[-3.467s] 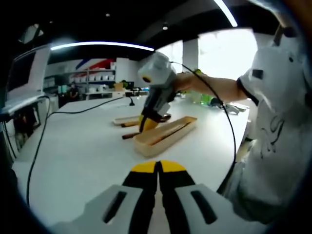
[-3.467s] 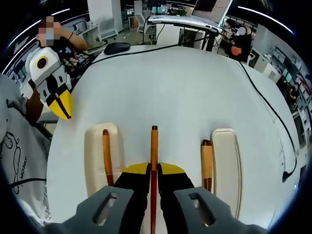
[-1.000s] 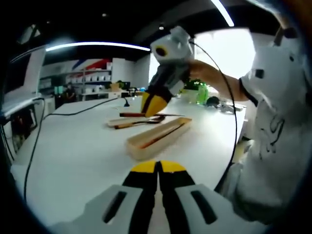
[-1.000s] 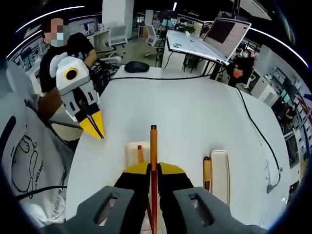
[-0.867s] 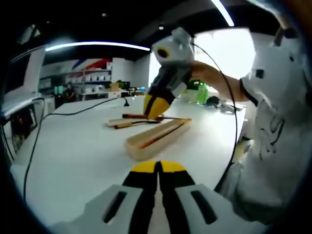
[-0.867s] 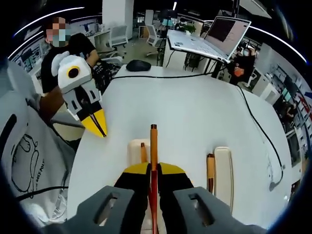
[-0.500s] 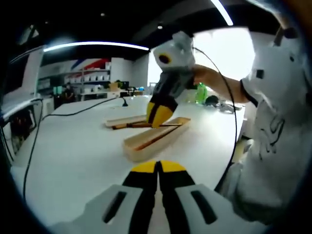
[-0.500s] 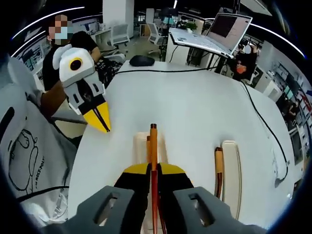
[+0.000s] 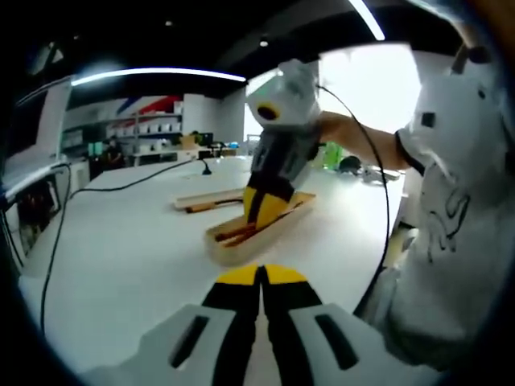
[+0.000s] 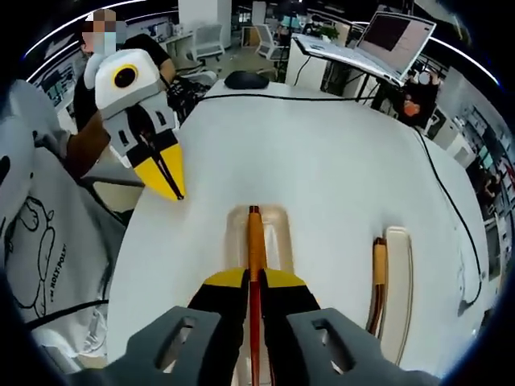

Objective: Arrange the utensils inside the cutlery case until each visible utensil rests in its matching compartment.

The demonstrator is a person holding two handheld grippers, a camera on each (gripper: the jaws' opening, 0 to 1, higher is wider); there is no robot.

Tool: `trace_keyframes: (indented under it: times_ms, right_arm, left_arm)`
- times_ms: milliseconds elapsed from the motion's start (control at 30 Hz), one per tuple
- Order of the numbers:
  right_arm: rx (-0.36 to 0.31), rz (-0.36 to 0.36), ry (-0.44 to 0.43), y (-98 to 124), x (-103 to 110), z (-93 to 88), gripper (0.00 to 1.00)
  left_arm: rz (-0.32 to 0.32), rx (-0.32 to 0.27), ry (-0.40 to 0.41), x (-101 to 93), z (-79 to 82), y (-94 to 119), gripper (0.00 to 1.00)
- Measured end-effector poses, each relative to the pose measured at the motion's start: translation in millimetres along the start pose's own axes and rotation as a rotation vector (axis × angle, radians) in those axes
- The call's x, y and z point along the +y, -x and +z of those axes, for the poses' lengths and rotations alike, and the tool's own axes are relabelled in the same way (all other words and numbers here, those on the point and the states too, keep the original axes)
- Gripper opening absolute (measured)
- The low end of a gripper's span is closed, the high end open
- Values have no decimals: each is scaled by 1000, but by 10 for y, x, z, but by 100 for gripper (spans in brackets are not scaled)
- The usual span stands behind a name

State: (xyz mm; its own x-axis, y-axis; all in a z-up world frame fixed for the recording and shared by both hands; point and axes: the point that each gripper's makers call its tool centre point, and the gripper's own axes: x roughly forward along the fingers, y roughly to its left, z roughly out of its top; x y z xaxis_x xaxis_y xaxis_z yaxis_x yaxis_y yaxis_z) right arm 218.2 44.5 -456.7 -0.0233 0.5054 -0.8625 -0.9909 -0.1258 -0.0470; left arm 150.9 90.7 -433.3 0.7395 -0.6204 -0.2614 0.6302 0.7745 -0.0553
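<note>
- Right gripper view looks straight down on the cutlery case, a pale, round-cornered tray on the white table; the right gripper has its yellow-tipped jaws clamped on a slim wooden utensil, whose handle runs forward over the middle of the case.
- Beside the case on that view's right lies a second pale, narrow tray with a brown wooden-handled utensil along its near edge.
- Left gripper view takes the same case from low and side-on: the long, shallow trough shows its raised wall, with reddish-brown utensils lying inside; the second tray sits beyond it.
- In that view the right gripper points steeply down into the case, held by a bare forearm reaching from a person in a white printed shirt.
- The left gripper hovers well short of the case, jaws pressed together on nothing.
- A black cable trails across the smooth tabletop beyond the case.
</note>
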Motion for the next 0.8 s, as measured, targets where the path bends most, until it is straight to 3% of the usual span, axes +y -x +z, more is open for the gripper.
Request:
trace_keyframes:
  times_ms: [133,400,567,667,800]
  right_arm:
    - [13,4,5,-21,-1,-24,5]
    - [-21,-11,-13,43,-29,-46,12]
    - [-131,-45,-68,184,-59,17,11]
    - [-162,-78,-85,273,-84,-42,11]
    - [-307,-169,-184,483,-205,-27,8]
  left_arm:
    - [-2,1,-1,-1,8,1,0]
    - [-15,14,-15,-42,12,-49,0]
    - [-30,14,-18,-86,28,-113,0]
    - [-47,14,-28,-128,60,-162,0]
    - [-66,15,-41,-160,94,-232,0]
